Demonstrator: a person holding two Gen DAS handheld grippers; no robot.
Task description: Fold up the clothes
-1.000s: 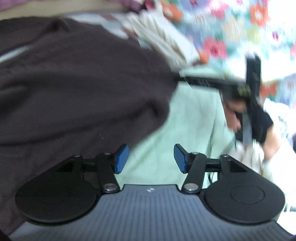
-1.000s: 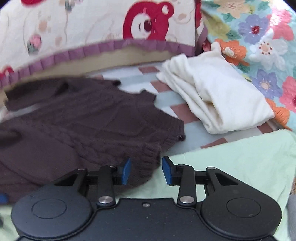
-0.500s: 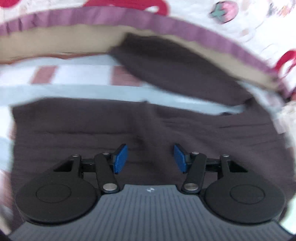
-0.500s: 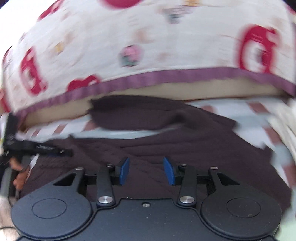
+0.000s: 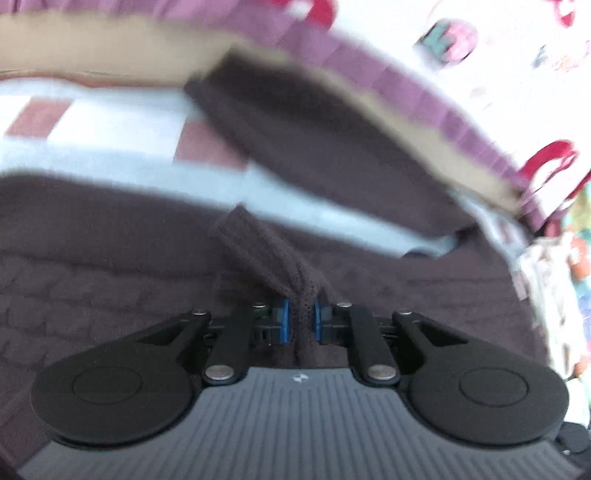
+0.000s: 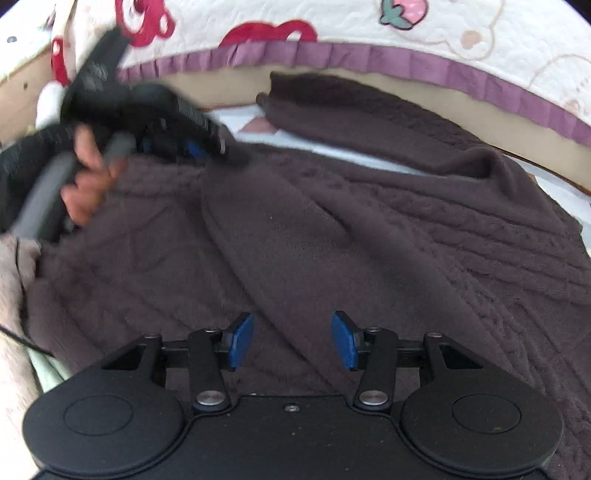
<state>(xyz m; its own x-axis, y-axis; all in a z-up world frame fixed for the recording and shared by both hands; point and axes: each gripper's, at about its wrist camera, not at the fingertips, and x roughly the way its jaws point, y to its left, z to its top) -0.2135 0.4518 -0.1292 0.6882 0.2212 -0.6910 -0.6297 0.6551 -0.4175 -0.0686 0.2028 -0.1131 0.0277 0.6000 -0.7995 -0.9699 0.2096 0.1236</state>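
Checked sheet (image 5: 110, 122), brown sweater (image 6: 332, 221) spread flat, left tongs (image 5: 300, 320) pinching its hem, apparently, right tongs (image 6: 292, 341) spread above it.

Bed with checked sheet (image 5: 110, 129), pale blue and dusty red. Behind: cream quilt (image 6: 443, 22), purple ruffle trim, strawberry prints. Bright, even light.

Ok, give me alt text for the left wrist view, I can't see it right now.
The left claw is shut on a pinched-up ridge of the dark brown knit sweater, which lies spread across a checked sheet. One sleeve stretches toward a purple-trimmed quilt behind. The picture is motion-blurred.
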